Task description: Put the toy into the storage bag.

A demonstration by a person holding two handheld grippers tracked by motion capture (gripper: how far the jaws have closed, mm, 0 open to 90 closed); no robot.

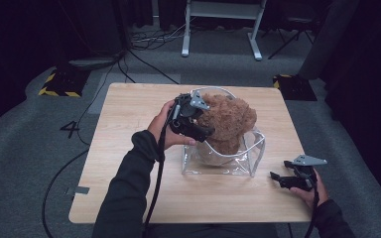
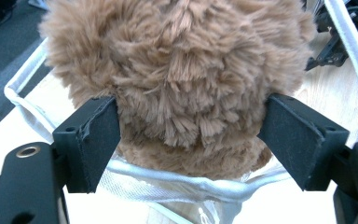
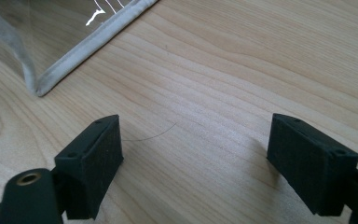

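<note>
Standing partly inside the clear plastic bag (image 1: 238, 161), the brown plush toy (image 1: 228, 121) rises well above the bag's white-trimmed rim, and the bag itself sits near the middle of the wooden worktop (image 1: 129, 114). The left hand-held gripper (image 1: 198, 121) is just beside the toy, on the side away from the right hand-held gripper, held level and pointed into the fur. In the left gripper view its two black jaws stand wide on either side of the plush toy (image 2: 182, 79), the pads close to the fur or brushing its tips but not pressing into it; the bag's rim (image 2: 168, 182) runs below the toy between them. No earlier picture is at hand to show how the jaws came to this width. The right hand-held gripper (image 1: 283, 179) rests low on the worktop, well apart from the toy and just off the bag's near corner. In the right gripper view its jaws also stand wide with nothing between them, over bare wood (image 3: 242, 70), with the bag's trimmed corner (image 3: 42, 84) ahead of them.
</note>
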